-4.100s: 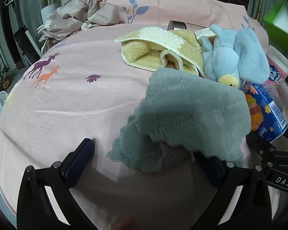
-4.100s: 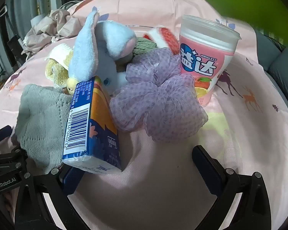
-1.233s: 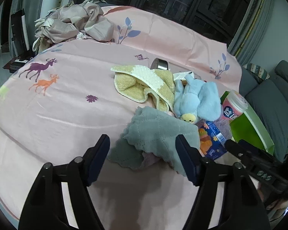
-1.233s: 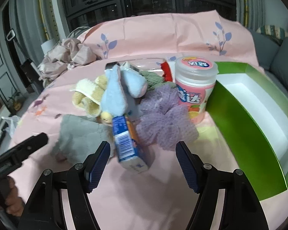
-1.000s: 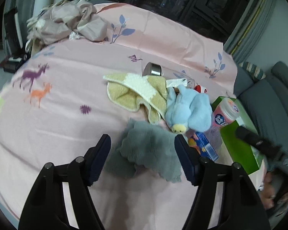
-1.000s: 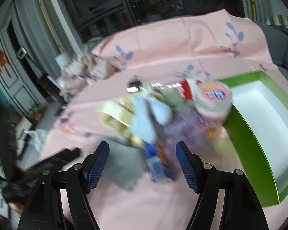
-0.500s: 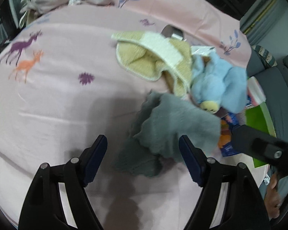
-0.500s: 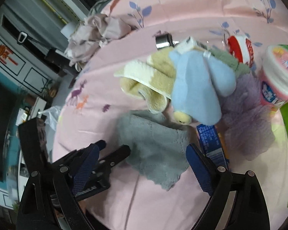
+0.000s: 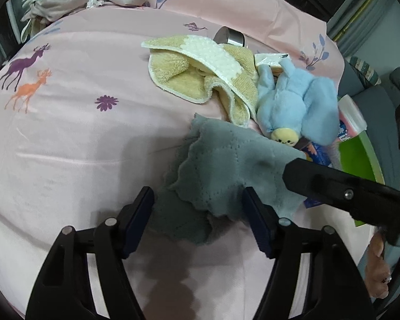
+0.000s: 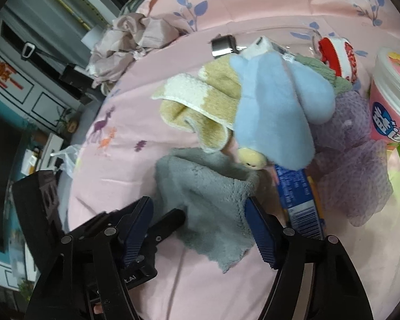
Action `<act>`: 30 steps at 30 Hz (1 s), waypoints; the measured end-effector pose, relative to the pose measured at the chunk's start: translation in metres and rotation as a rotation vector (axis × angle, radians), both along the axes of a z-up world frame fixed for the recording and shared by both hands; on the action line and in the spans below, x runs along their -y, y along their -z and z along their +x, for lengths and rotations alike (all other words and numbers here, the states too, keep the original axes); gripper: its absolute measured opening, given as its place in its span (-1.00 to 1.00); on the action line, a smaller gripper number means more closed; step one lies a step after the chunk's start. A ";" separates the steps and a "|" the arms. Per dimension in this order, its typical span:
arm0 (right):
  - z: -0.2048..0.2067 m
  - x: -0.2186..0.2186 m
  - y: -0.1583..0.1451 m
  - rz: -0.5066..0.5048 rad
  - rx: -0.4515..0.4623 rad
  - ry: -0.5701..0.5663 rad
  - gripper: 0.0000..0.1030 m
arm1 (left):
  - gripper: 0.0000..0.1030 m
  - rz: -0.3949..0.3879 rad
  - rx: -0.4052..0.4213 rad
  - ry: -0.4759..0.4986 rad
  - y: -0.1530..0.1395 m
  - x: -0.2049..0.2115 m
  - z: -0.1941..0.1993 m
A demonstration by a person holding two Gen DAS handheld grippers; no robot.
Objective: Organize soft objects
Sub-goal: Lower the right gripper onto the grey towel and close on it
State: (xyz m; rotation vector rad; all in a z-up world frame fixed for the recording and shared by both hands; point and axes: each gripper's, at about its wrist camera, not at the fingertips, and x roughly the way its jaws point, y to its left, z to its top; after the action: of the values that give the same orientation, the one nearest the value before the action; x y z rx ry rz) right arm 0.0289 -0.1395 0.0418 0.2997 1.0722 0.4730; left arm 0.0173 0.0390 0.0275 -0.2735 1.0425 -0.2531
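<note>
Basically nothing sorted yet: green box (image 9: 360, 157) looks empty, soft pile sits on the bed (image 9: 66, 133), and left gripper (image 9: 198, 204) and right gripper (image 10: 198, 214), jaws spread after narrowing, straddle the grey cloth (image 9: 221, 170) unpinched.

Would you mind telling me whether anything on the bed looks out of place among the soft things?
Yes. A blue carton lies wedged under the blue plush toy, and a pink plastic tub stands behind the purple mesh puff. Both are hard items mixed into the soft pile. The grey cloth lies crumpled.
</note>
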 end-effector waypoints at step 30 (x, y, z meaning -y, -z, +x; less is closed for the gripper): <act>0.007 -0.023 0.000 -0.122 -0.006 0.011 0.43 | 0.19 -0.089 -0.064 -0.022 -0.006 -0.021 0.001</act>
State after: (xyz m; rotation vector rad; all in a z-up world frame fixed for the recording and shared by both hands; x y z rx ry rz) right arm 0.0361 -0.1165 0.0417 0.1999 1.0999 0.3952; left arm 0.0183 0.0603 0.0331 -0.3751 1.0922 -0.2729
